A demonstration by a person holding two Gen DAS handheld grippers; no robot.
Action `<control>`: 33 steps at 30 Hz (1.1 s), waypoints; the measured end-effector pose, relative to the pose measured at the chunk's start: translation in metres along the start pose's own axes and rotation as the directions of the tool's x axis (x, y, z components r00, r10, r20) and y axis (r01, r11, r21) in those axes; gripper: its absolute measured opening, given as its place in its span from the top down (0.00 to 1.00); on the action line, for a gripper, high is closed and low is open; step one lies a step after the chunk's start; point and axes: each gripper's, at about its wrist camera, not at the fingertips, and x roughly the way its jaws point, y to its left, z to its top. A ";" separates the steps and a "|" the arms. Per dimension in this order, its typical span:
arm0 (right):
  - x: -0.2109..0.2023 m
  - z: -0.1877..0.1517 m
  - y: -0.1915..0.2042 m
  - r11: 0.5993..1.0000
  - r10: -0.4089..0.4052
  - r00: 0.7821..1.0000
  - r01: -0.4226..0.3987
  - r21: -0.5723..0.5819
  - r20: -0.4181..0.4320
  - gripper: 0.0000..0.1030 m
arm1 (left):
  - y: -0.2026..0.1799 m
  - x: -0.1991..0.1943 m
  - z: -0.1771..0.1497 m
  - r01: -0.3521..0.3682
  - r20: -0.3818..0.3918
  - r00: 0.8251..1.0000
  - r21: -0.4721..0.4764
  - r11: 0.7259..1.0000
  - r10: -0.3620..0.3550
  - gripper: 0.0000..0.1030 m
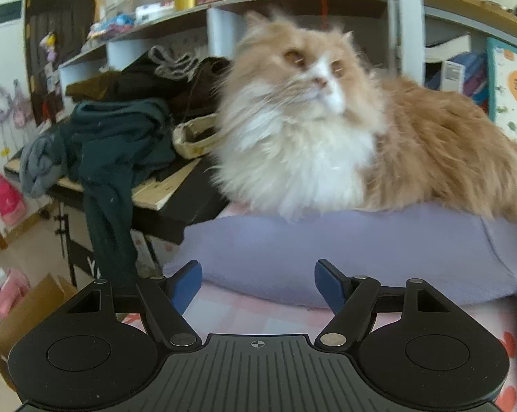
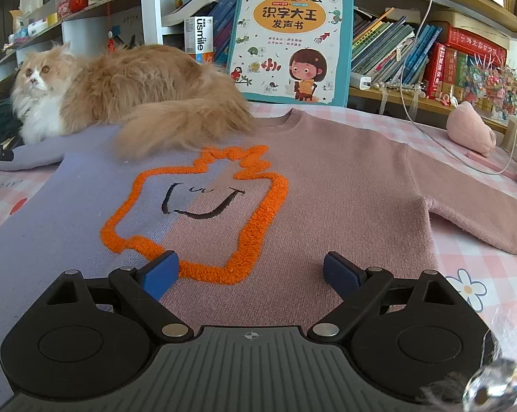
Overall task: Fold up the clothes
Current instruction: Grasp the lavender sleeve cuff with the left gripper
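A sweater (image 2: 327, 189), lilac on its left half and pink on its right, lies face up and spread flat on the pink checked cover (image 2: 481, 267). An orange outline with a smiling face is on its chest. My right gripper (image 2: 249, 259) hovers just over the lower chest, wide open with nothing between its blue pads. My left gripper (image 1: 257, 269) is open and empty in front of the lilac sleeve (image 1: 327, 247). A fluffy orange and white cat (image 2: 138, 82) lies on the lilac shoulder and sleeve, its tail across the chest. The cat (image 1: 309, 120) sits close ahead of the left gripper.
A heap of dark clothes (image 1: 114, 130) sits on a side desk at the left, one piece hanging off its edge. A cardboard box (image 1: 28, 309) stands on the floor. Behind the sweater are a large children's book (image 2: 292, 41), bookshelves, a pink plush (image 2: 471, 130) and a white cable (image 2: 464, 161).
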 end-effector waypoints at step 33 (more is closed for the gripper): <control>0.001 0.000 0.000 1.000 0.002 1.000 -0.002 -0.002 -0.004 0.10 | 0.032 -0.009 0.018 0.149 0.096 0.987 -0.263 0.953 -0.128 0.97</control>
